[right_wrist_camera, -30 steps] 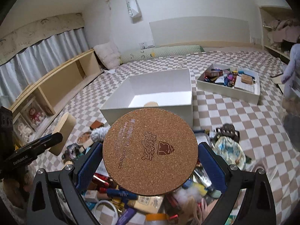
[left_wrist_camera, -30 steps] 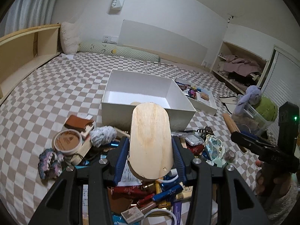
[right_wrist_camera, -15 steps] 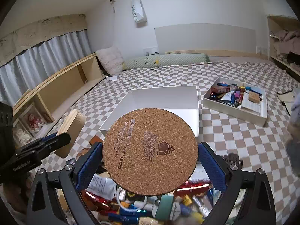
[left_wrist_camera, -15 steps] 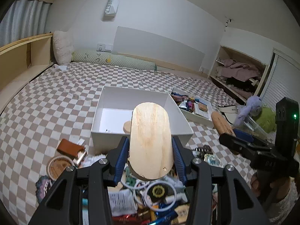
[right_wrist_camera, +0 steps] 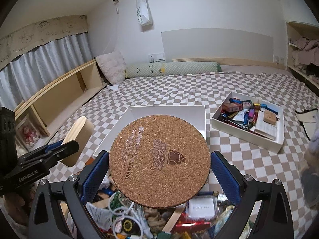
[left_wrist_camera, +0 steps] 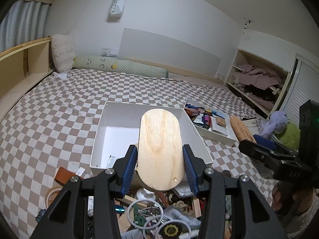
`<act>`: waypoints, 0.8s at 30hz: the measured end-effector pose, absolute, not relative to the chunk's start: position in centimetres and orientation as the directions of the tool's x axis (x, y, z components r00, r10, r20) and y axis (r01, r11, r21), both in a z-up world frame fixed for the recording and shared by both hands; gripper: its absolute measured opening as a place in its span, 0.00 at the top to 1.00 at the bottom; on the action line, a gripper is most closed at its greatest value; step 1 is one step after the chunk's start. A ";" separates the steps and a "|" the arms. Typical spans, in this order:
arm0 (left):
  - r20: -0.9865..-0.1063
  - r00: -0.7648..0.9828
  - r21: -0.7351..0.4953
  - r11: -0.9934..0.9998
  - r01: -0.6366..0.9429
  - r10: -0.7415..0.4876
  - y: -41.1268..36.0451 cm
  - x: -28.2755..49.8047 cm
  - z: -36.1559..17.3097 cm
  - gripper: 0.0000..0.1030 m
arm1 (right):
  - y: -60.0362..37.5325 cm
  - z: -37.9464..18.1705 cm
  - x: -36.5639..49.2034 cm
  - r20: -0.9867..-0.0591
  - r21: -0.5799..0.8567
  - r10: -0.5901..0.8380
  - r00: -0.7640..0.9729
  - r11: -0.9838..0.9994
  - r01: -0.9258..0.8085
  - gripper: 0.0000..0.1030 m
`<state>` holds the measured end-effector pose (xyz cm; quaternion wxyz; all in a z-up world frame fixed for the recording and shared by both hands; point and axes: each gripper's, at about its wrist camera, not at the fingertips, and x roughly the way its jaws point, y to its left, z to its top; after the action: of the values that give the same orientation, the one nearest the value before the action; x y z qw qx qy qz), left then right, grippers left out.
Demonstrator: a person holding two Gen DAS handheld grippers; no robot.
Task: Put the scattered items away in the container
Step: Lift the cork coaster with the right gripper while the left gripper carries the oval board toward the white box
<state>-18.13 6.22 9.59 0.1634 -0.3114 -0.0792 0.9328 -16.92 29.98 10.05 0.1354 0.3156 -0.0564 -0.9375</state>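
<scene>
Left wrist view: the left gripper (left_wrist_camera: 159,164) is clamped on a wood block (left_wrist_camera: 159,149), an oblong piece with rounded ends, blue pads pressing its two long sides. The block is held in the air above the near wall of the box (left_wrist_camera: 151,107), a white open container standing on the checkered bed (left_wrist_camera: 59,109). Below the gripper lies the clutter pile (left_wrist_camera: 159,215) of cables, rings and small packets. A tray (left_wrist_camera: 217,137) filled with small items stands just right of the box.

Right wrist view: the right gripper (right_wrist_camera: 159,174) is clamped on a cork coaster (right_wrist_camera: 159,161), a round disc with printed marks, pads touching its left and right edges. The coaster is held flat above the pile, in front of the box. The left gripper with its block appears at the left edge.
</scene>
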 end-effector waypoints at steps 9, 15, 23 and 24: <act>-0.599 -0.727 -0.231 -0.942 -0.244 0.336 7.7 -22.0 7.3 0.55 | 29.4 7.6 -21.6 -0.605 0.249 -0.318 -0.730 -0.946 0.206 0.03; -0.636 -0.704 -0.205 -0.949 -0.240 0.316 8.6 -24.4 5.2 0.56 | 28.5 5.4 -24.7 -0.662 0.245 -0.308 -0.684 -0.951 0.191 0.03; -0.654 -0.692 -0.198 -0.952 -0.233 0.305 9.2 -27.1 3.6 0.61 | 28.0 2.4 -27.9 -0.723 0.244 -0.288 -0.628 -0.957 0.158 0.03; -0.660 -0.688 -0.193 -0.954 -0.231 0.300 9.2 -27.4 3.4 0.62 | 27.8 2.1 -28.2 -0.727 0.243 -0.285 -0.624 -0.958 0.155 0.03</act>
<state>-27.41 9.23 3.36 0.1447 -0.3672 -0.0470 0.9176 -28.21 27.85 2.14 0.1226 0.4157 -0.0786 -0.8978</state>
